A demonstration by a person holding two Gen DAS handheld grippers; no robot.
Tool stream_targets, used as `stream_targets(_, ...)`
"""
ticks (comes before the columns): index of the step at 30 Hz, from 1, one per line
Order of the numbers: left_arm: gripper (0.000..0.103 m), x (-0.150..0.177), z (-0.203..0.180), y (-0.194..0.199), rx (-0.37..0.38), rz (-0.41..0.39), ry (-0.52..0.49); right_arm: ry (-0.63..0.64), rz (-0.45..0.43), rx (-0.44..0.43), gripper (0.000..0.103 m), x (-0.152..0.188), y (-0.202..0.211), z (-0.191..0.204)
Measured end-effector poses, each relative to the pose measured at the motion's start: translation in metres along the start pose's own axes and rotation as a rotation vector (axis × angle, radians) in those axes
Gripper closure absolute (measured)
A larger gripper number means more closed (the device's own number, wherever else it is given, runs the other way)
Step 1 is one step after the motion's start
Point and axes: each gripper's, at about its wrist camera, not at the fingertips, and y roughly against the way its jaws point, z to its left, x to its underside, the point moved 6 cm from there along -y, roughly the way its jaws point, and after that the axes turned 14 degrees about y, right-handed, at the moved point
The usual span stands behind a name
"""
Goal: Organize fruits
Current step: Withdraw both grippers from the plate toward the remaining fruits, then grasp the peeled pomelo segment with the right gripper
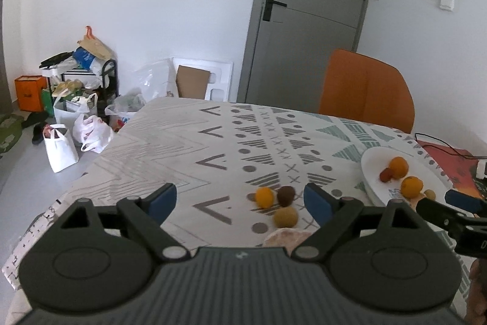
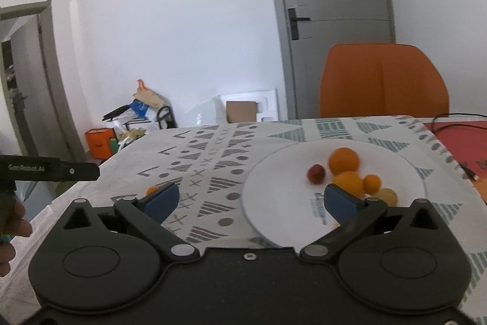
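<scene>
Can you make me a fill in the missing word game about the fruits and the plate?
1. The plate holding several fruits is colored ____.
2. Behind the table stands a chair colored ____.
3. The left tool has its jaws ____, holding nothing.
4. The dark brown fruit lies on the ____, not on the plate.

Missing words: white; orange; open; tablecloth

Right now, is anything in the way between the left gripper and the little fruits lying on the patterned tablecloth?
No, nothing visible blocks it. The open left gripper faces the small orange fruit, dark brown round fruit and tan round fruit; only bare patterned tablecloth lies between.
</scene>
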Motion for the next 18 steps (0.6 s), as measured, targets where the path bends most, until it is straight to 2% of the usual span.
stream_targets(10,0.013,0.001,0.035,0.002,-0.014,0.006,0.038,0.08,0.031,-0.073,0.001,-0.004,-0.019,0.042)
stream_targets(16,0.013,0.003,0.052,0.001,-0.02,0.007,0.063,0.116,0.078,-0.128,0.015,-0.003,-0.033,0.064)
stream_targets(18,0.013,0.004,0.055,0.0,-0.02,0.003,0.064,0.133,0.09,-0.15,0.017,-0.002,-0.036,0.072)
